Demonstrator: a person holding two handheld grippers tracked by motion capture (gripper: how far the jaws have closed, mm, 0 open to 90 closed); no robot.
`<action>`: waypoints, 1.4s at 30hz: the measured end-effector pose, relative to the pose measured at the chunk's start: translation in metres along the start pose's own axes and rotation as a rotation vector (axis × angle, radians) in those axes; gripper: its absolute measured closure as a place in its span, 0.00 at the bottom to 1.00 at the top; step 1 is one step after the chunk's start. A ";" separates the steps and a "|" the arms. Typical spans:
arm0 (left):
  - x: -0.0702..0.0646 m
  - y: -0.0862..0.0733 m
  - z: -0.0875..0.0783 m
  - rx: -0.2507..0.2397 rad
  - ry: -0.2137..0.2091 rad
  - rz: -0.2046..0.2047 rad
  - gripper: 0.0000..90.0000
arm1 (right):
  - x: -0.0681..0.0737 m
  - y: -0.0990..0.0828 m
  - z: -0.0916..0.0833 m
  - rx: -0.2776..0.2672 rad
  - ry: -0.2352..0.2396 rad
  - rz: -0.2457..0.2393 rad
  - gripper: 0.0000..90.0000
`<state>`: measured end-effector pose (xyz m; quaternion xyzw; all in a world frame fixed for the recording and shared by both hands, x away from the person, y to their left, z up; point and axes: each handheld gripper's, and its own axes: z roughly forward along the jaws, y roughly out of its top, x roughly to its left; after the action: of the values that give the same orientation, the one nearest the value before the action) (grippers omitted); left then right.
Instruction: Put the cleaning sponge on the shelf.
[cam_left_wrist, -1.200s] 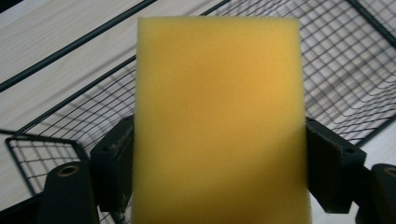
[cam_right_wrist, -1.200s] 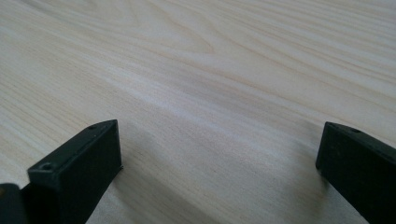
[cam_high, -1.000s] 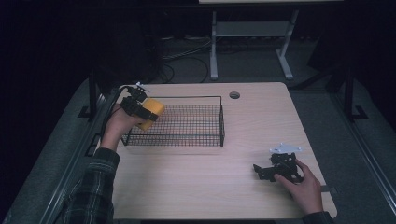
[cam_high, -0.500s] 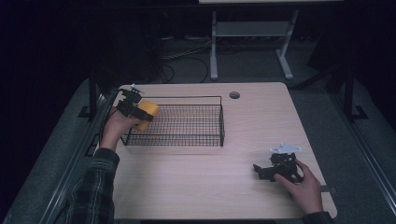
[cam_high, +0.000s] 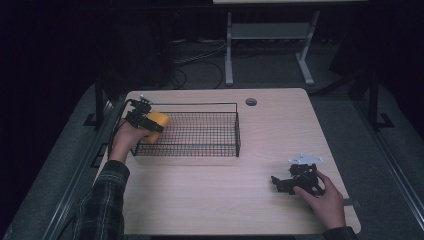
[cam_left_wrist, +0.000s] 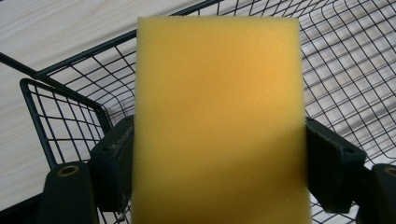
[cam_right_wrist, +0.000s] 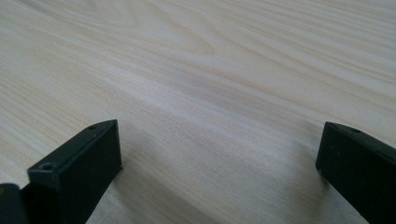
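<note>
— At the upper left of the frame, what is the wire basket (cam_high: 200, 131) receiving?
— The left gripper (cam_high: 142, 120) is clamping the yellow sponge (cam_high: 156, 125) just over the basket's left end, its long axis pointing inward. The right gripper (cam_high: 295, 181) is resting wide and empty, lower right.

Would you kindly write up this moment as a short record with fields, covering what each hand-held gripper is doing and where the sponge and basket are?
left hand-held gripper: shut on the yellow sponge, pads pressing both its sides
sponge position: above the left end of the wire basket, inside its rim line, not yet lying on the mesh
wire basket: black, on the table, left of centre, nothing lying in it
right hand-held gripper: open, nothing between its jaws, resting low on bare wood at the table's right front
person: plaid sleeve on the left arm
</note>
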<state>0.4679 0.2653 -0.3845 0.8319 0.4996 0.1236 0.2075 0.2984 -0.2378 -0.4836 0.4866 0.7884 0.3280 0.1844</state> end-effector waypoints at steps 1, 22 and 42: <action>0.000 0.000 0.001 0.000 -0.001 -0.003 0.25 | 0.000 0.000 0.000 0.000 0.000 0.000 0.00; 0.003 -0.004 0.004 0.007 0.000 -0.006 0.21 | 0.000 0.000 0.000 0.001 0.000 0.001 0.00; -0.002 -0.011 -0.032 -0.061 -0.002 0.011 0.21 | 0.000 0.000 0.000 0.002 0.001 0.003 0.00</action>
<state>0.4453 0.2755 -0.3619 0.8282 0.4907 0.1390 0.2325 0.2983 -0.2376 -0.4835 0.4878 0.7880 0.3279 0.1832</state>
